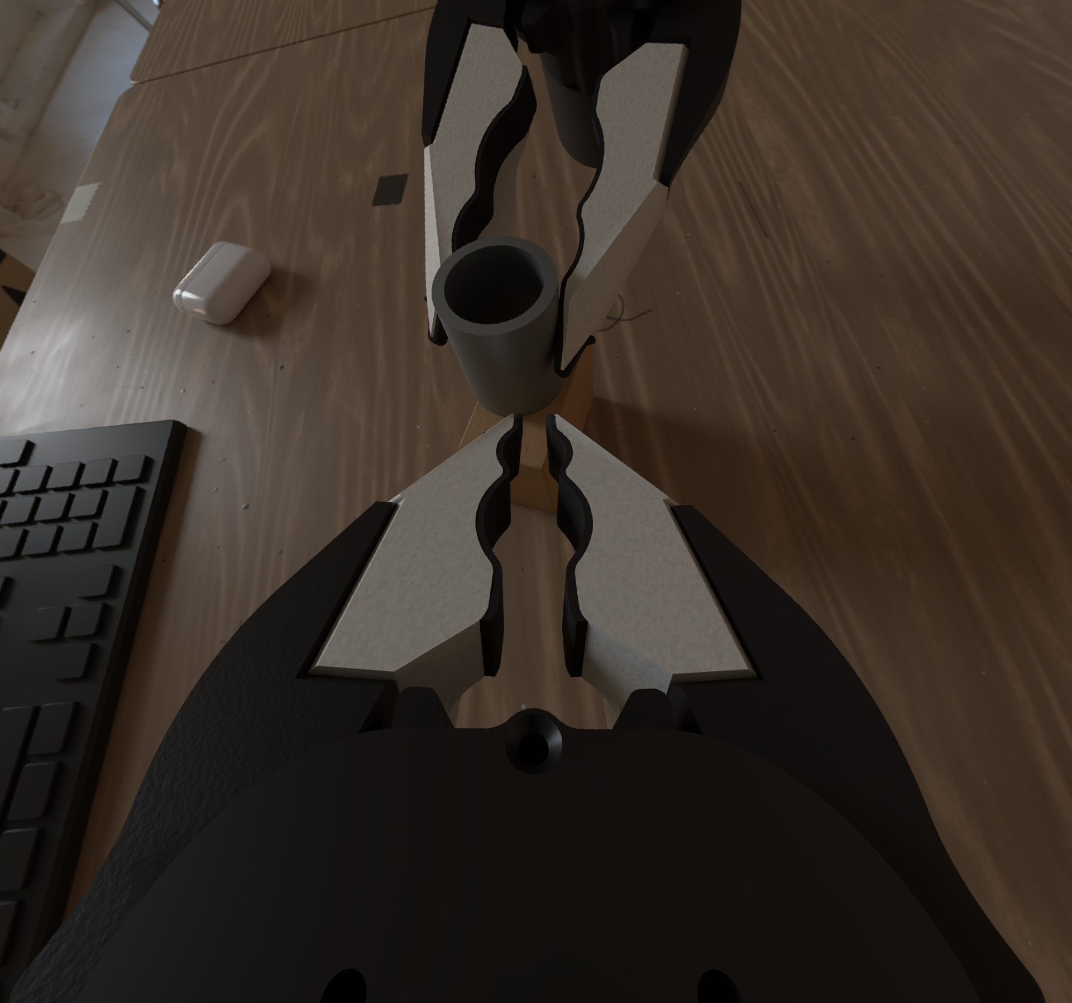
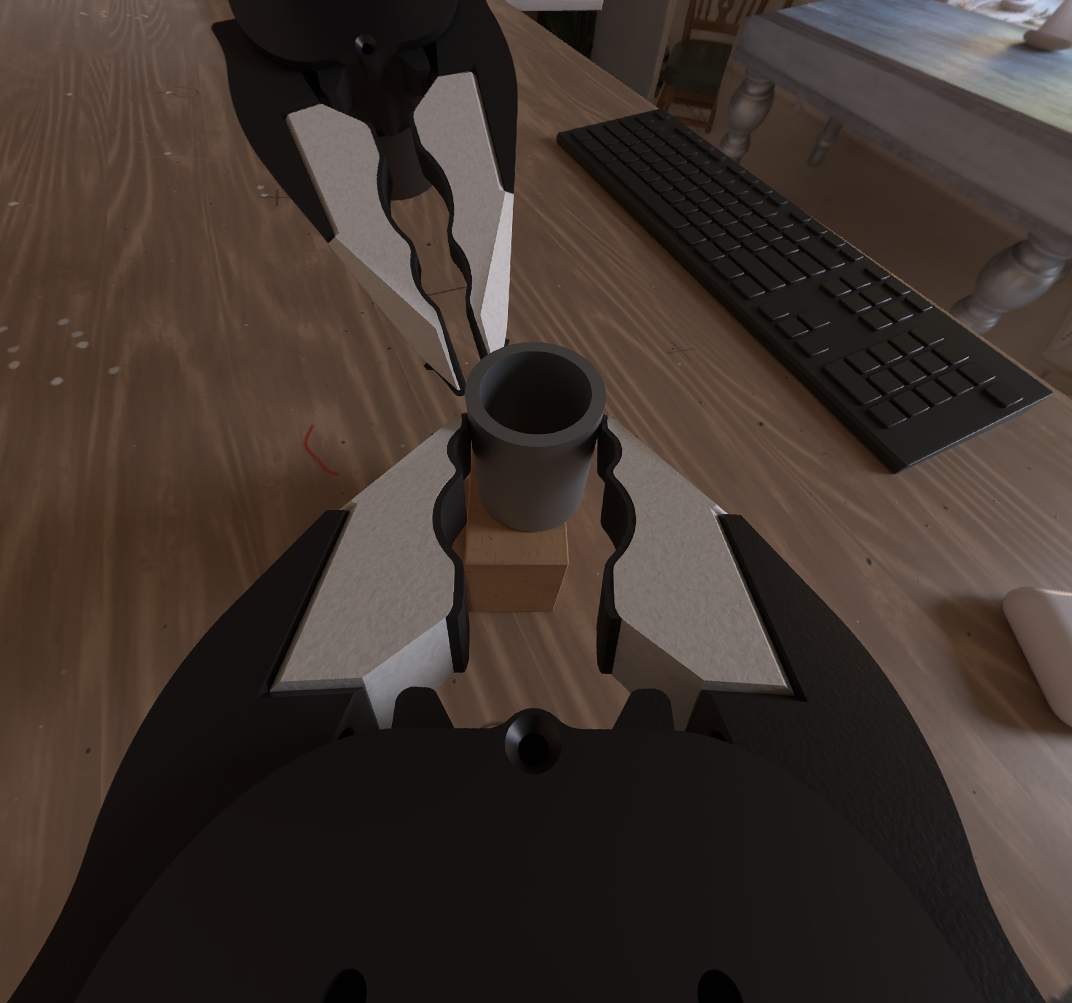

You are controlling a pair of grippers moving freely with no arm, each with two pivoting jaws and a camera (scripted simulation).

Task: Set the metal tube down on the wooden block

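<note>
1. The metal tube [image 2: 531, 441] stood upright on the wooden block [image 2: 513, 569], long axis vertical and open mouth up. Its base appeared to rest on the block's top face, set toward the far edge as the right wrist view showed it.
2. The right gripper [image 2: 533, 441] straddled the tube, one finger on each side of its wall, clasping the metal tube near the rim. Whether the pads pressed hard or only touched could not be told.
3. The left gripper [image 1: 535, 421] was on the opposite side of the tube, fingertips just short of its lower wall, jaws nearly together with a narrow gap and holding nothing.
4. Judged from this, the tube was placed and the move ahead was a release: the right fingers needed to part sideways from the tube, then draw back along their own line, away from the block.
5. A keyboard [image 2: 812, 279] and a white case [image 1: 221, 290] lay well apart from the block.
</note>
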